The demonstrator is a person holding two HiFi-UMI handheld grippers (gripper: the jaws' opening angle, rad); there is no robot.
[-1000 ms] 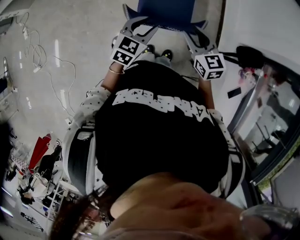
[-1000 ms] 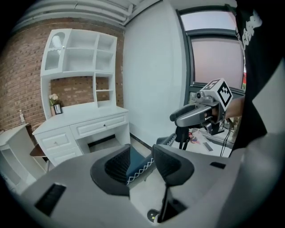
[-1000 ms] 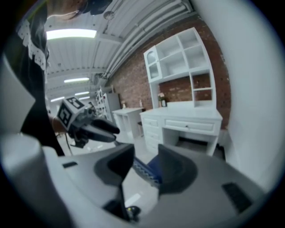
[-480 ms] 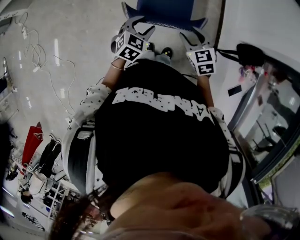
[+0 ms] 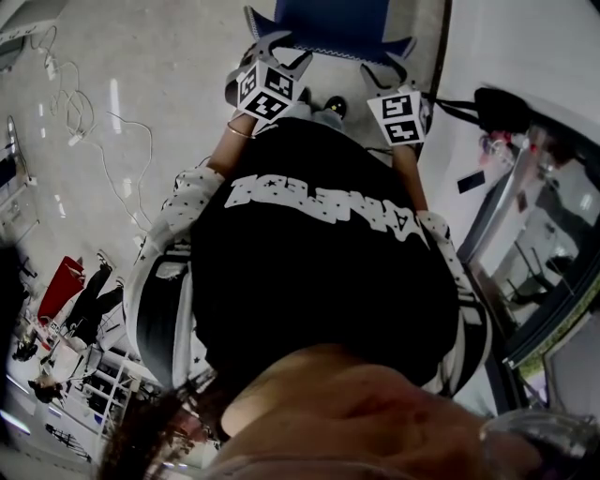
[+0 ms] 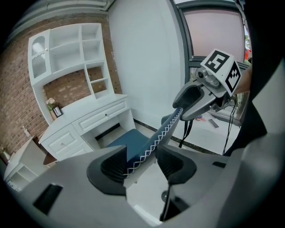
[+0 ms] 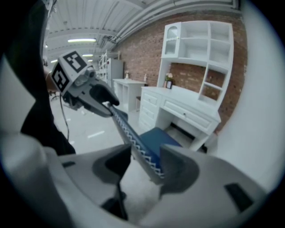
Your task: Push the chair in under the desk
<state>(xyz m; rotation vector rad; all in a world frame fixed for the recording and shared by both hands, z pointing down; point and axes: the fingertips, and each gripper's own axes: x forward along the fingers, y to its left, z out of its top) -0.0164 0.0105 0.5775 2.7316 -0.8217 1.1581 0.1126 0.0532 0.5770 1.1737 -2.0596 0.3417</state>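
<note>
The blue chair [image 5: 328, 23] stands at the top of the head view, its white-stitched backrest edge [image 6: 153, 142] facing me. Its seat [image 6: 127, 142] points at the white desk [image 6: 89, 120] and sits partly in the kneehole. My left gripper [image 6: 141, 162] is open, with the left end of the backrest edge between its jaws and a gap at the pads. My right gripper [image 7: 144, 167] is open astride the right end of the backrest [image 7: 133, 138], again with a gap. Each gripper shows in the other's view: the right gripper [image 6: 196, 100] and the left gripper [image 7: 95, 98].
A white hutch with shelves [image 6: 71, 49] rises over the desk against a brick wall. A small frame and flowers [image 6: 53, 109] stand on the desktop. Loose cables [image 5: 103, 141] lie on the floor to the left. A second white desk [image 7: 127, 89] stands further back.
Both grippers' jaws have widened around the backrest edge. The two marker cubes have drawn a little closer together and nearer the chair. The chair has hardly shifted.
</note>
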